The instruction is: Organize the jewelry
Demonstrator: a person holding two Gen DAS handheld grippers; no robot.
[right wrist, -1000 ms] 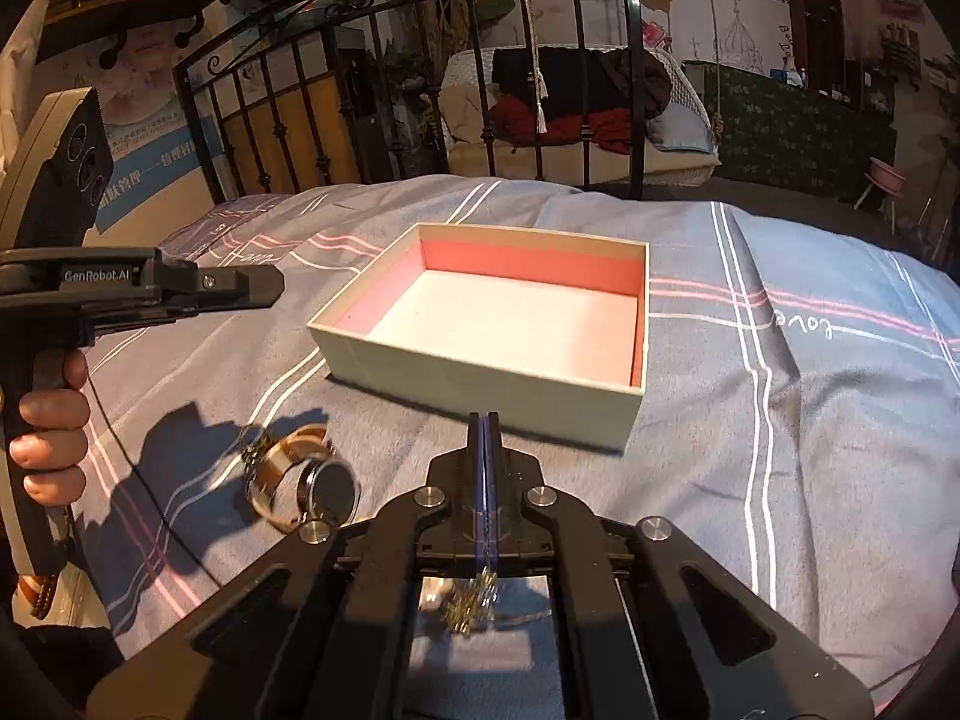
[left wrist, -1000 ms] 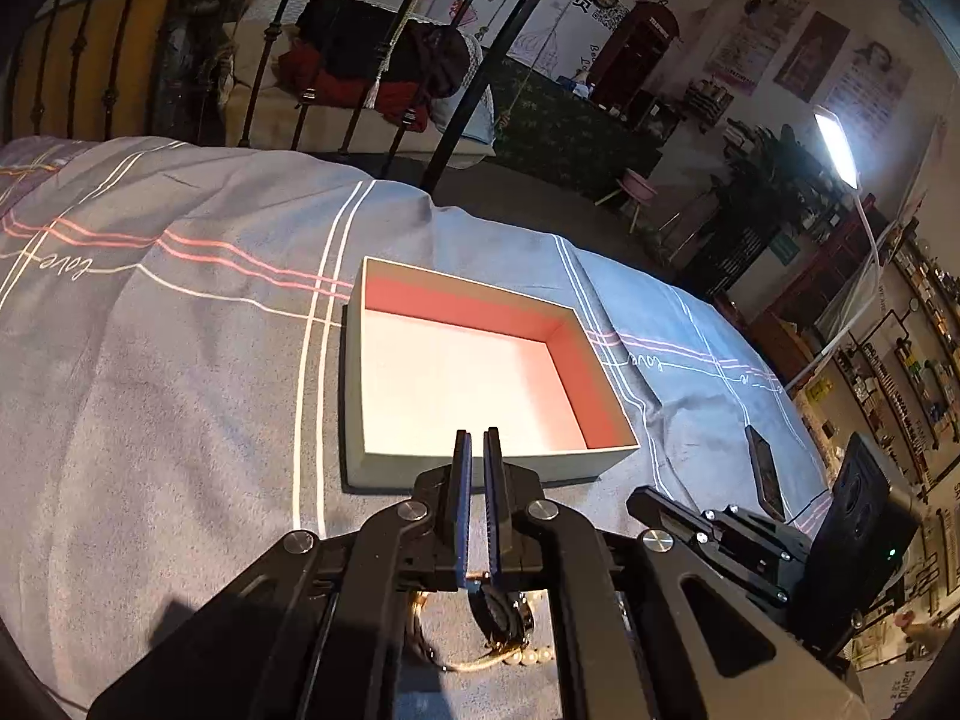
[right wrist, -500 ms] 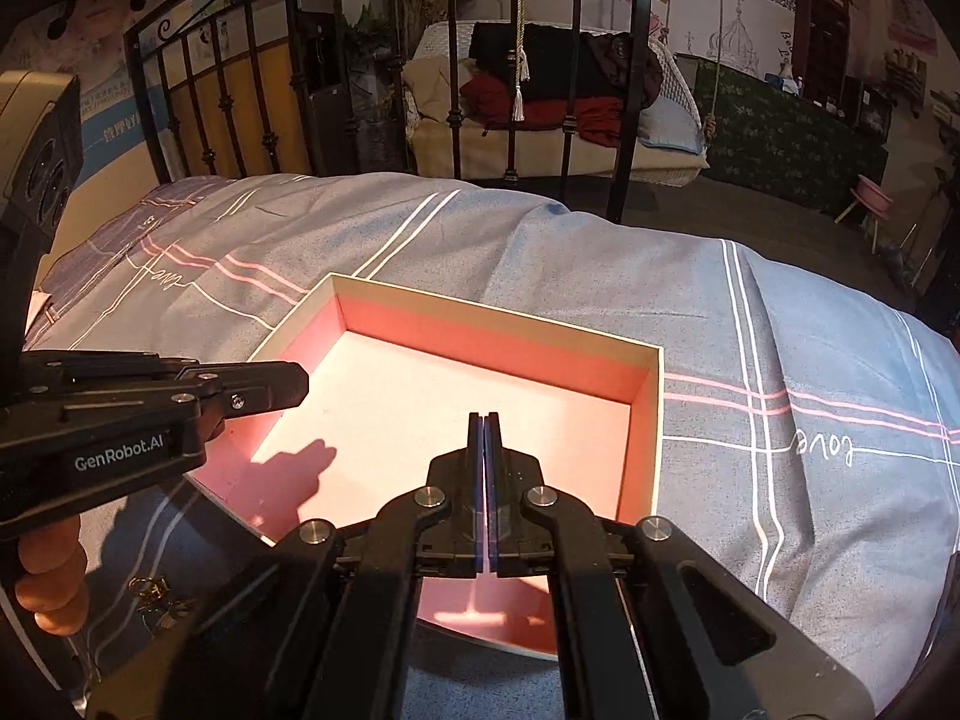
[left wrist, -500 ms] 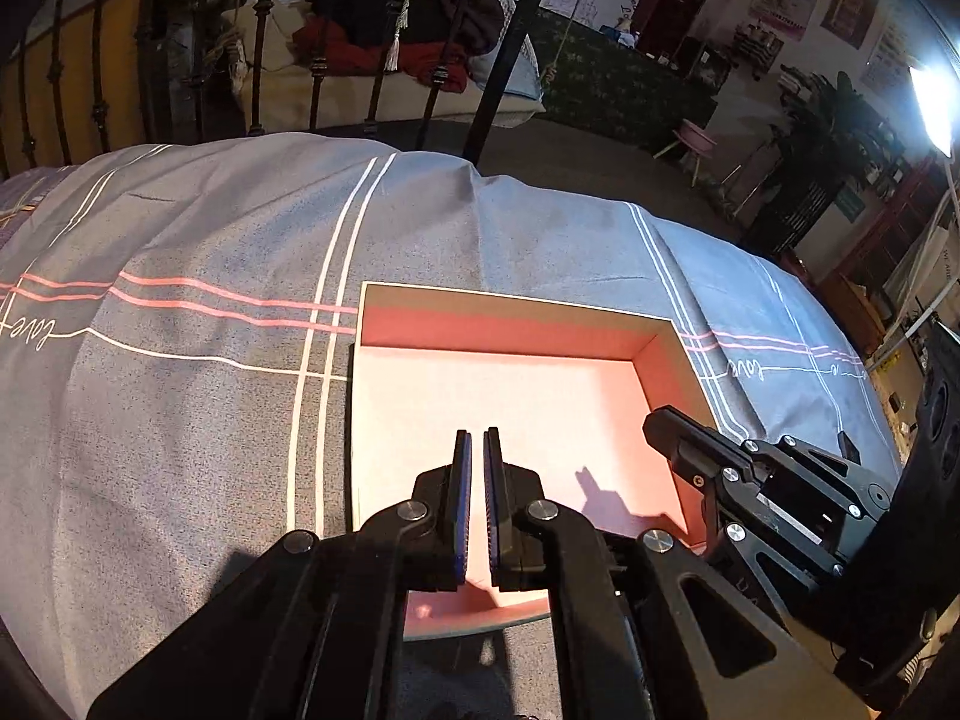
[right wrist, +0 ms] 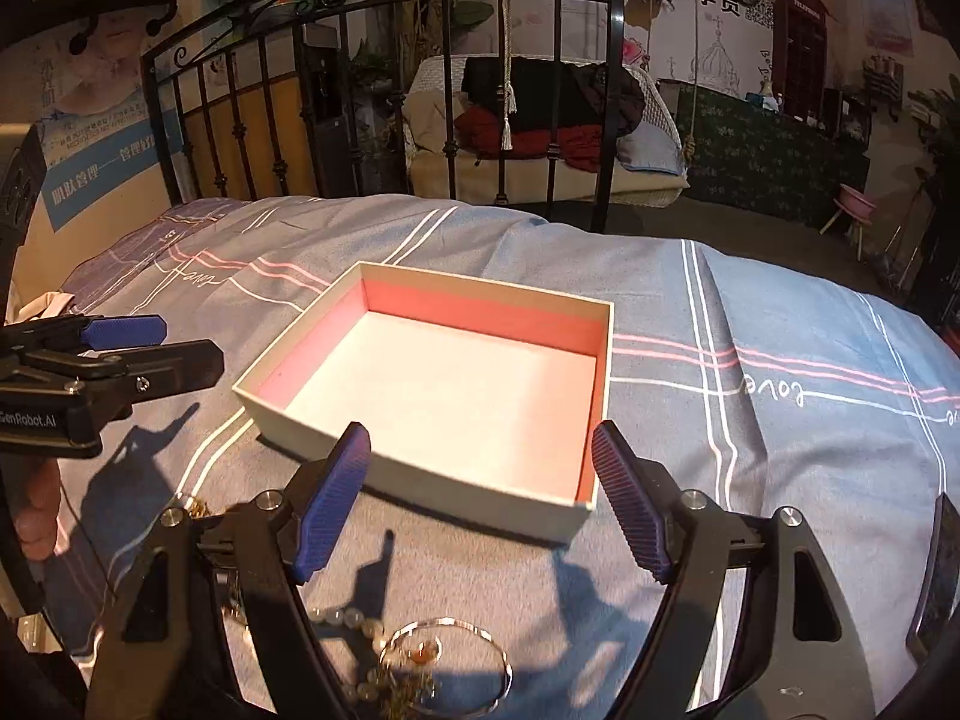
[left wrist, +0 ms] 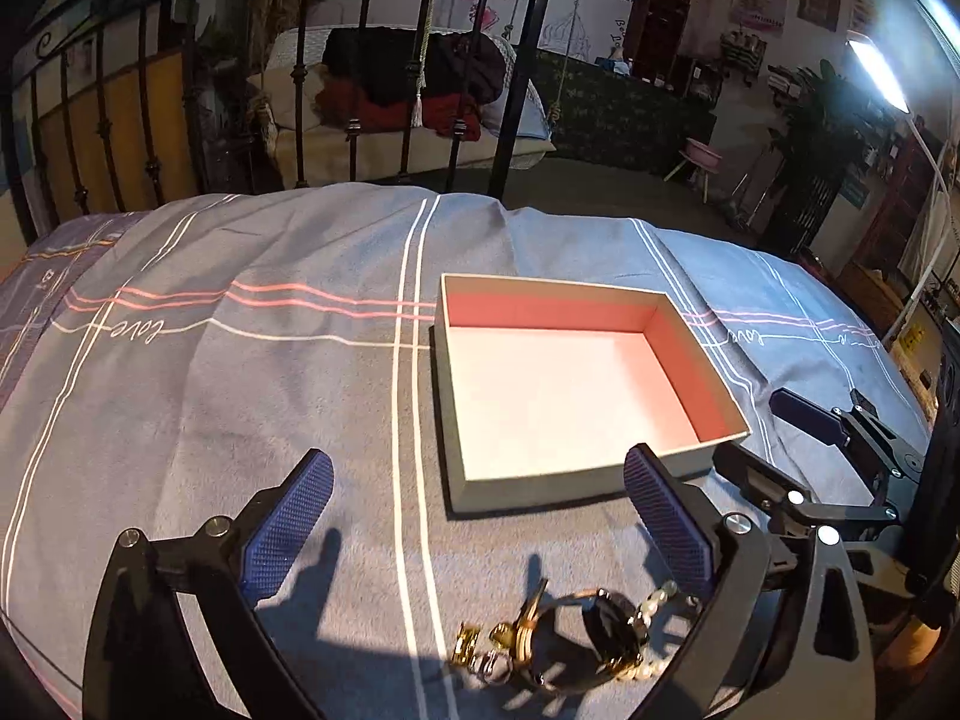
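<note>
On the grey striped bedspread, right in front of the open box, is where I'm hovering both tools at the moment. My left gripper has just been opening and is now spread wide, nothing between the pads, with a tangle of jewelry lying on the cloth just below it: gold links, a dark round watch face, a few pearly beads. My right gripper has been opening too and is sitting wide and empty over its own little pile, a thin silver bangle with pale beads and something amber caught inside the loop. I'm thinking the trick here is coming down slow and straddling one solid piece, like the watch or the bangle rim, instead of pinching loose chain, since the soft bedding is probably going to give under the fingertips. The box is looking shallow, cream outside and pink inside, and totally bare so far, so I'm reckoning nothing's been sorted yet.
</note>
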